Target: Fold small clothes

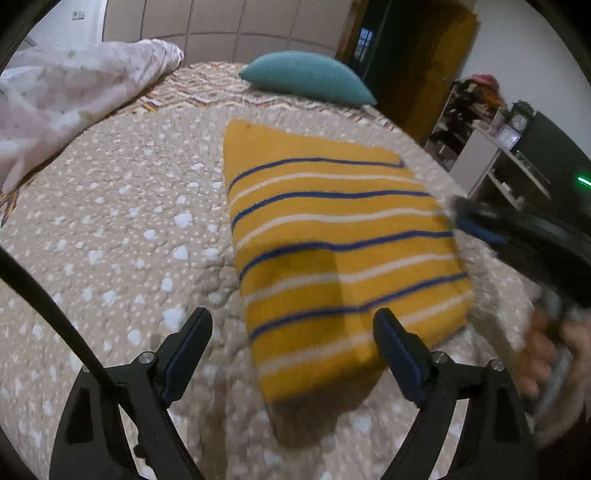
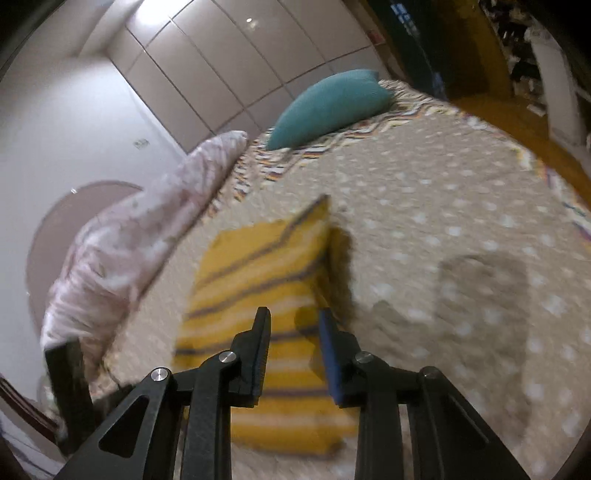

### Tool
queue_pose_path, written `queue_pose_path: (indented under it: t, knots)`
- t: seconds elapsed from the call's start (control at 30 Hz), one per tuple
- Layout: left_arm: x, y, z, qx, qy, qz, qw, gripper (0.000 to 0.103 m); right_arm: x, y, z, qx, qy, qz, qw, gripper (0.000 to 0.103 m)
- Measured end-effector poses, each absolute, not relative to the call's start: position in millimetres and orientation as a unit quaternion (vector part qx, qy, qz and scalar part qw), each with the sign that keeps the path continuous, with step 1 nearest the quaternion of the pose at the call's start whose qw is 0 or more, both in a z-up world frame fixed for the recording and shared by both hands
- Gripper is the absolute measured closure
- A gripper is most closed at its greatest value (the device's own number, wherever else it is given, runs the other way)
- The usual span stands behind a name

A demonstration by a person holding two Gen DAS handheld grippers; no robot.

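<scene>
A folded yellow garment [image 1: 332, 236] with blue and white stripes lies flat on the beige spotted bedspread [image 1: 122, 236]. My left gripper [image 1: 293, 325] is open and empty, hovering over the garment's near left corner. The right gripper's body [image 1: 532, 243] shows at the garment's right edge, held by a hand. In the right wrist view the same garment [image 2: 258, 280] lies below my right gripper [image 2: 293, 317], which is open with a narrow gap, holding nothing. Both views are motion-blurred.
A teal pillow [image 1: 306, 75] lies at the head of the bed, also in the right wrist view [image 2: 328, 107]. A rumpled pink quilt [image 1: 62, 107] lies along the left side. Shelves [image 1: 506, 147] stand right of the bed. A padded headboard [image 1: 229, 33] is behind.
</scene>
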State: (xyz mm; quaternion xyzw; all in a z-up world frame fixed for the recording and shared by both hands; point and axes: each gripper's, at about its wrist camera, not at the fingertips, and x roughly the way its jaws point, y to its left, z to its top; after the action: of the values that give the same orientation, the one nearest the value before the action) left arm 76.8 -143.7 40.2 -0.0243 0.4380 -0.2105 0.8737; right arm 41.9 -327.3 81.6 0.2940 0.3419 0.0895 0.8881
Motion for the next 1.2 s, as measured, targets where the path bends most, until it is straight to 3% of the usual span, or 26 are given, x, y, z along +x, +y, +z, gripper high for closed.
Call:
queue_pose_path:
  t: [0.1, 0.2, 0.37, 0.43, 0.57, 0.67, 0.8, 1.2]
  knots:
    - [59.4, -132.0, 39.9, -0.026, 0.433, -0.207, 0.877, 0.015, 71.8, -325.6, 45.0, 0.303, 0.413, 0.075, 0.856, 0.067]
    - [44.0, -120.0, 36.5, -0.016, 0.423, -0.195, 0.885, 0.015, 58.4, -342.5, 37.6, 0.352, 0.393, 0.070, 0.847, 0.064]
    - [30.0, -100.1, 26.2, 0.009, 0.407, -0.157, 0.900, 0.014, 20.7, -350.0, 68.9, 0.230, 0.390, -0.020, 0.891, 0.058]
    - [32.8, -95.8, 15.3, 0.019, 0.419, -0.133, 0.898, 0.014, 10.5, -353.5, 73.7, 0.173, 0.405, -0.055, 0.896, 0.050]
    - [32.9, -89.5, -2.4, 0.013, 0.433, -0.121, 0.893, 0.014, -5.4, -366.6, 65.0, 0.086, 0.438, -0.121, 0.887, 0.046]
    - [32.9, -95.5, -6.6, 0.033, 0.431, -0.113, 0.894, 0.007, -13.4, -373.9, 51.3, 0.073, 0.453, -0.138, 0.878, 0.042]
    - [32.6, -97.5, -9.5, 0.035, 0.434, -0.103, 0.895, 0.001, -20.2, -374.1, 37.5, 0.064, 0.443, -0.158, 0.880, 0.025]
    - [30.7, -95.8, -11.2, 0.030, 0.429, -0.101, 0.897, 0.000, -21.0, -378.6, 30.8, 0.063, 0.443, -0.185, 0.875, 0.000]
